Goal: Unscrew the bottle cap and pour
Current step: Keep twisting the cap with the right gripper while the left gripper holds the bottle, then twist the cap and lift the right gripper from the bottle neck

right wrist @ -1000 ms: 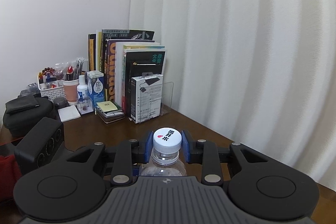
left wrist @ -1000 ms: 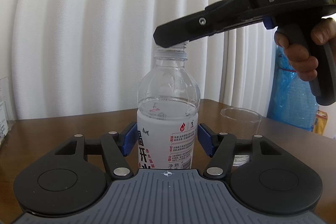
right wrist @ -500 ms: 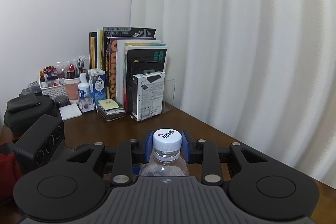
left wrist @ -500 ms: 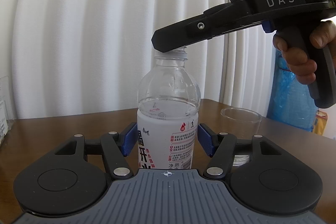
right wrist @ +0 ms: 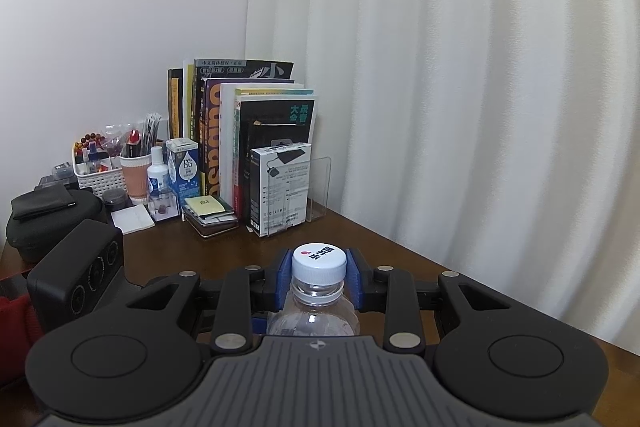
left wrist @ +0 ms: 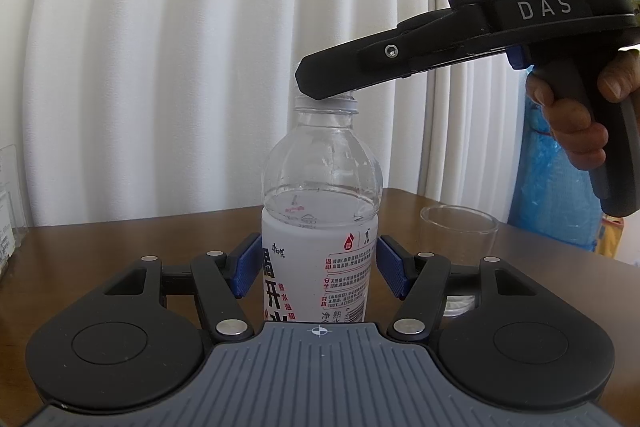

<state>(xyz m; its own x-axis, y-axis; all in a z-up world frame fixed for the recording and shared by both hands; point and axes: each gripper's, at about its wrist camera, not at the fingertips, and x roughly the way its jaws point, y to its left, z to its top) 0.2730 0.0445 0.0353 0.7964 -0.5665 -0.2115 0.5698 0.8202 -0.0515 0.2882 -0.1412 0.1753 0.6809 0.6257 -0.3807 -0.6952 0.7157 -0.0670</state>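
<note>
A clear water bottle [left wrist: 320, 187] with a white label stands upright on the brown table [left wrist: 120, 247], partly filled. My left gripper [left wrist: 320, 269] is shut on its labelled body, blue pads pressed to both sides. Seen from the left wrist, my right gripper [left wrist: 320, 87] reaches in from the upper right, held by a hand [left wrist: 576, 115], and covers the bottle's top. In the right wrist view its blue pads clamp the white bottle cap [right wrist: 319, 261] from both sides, with the bottle's neck [right wrist: 316, 291] below.
An empty clear glass [left wrist: 460, 231] stands on the table just right of the bottle. A blue plastic bag [left wrist: 560, 195] lies beyond the table's right edge. Books [right wrist: 248, 131], a white basket [right wrist: 100, 179] and a black case [right wrist: 44, 219] crowd the far corner by the curtain.
The rear of the right gripper has dipped very slightly over the bottle. Both grips and the bottle stand as before.
</note>
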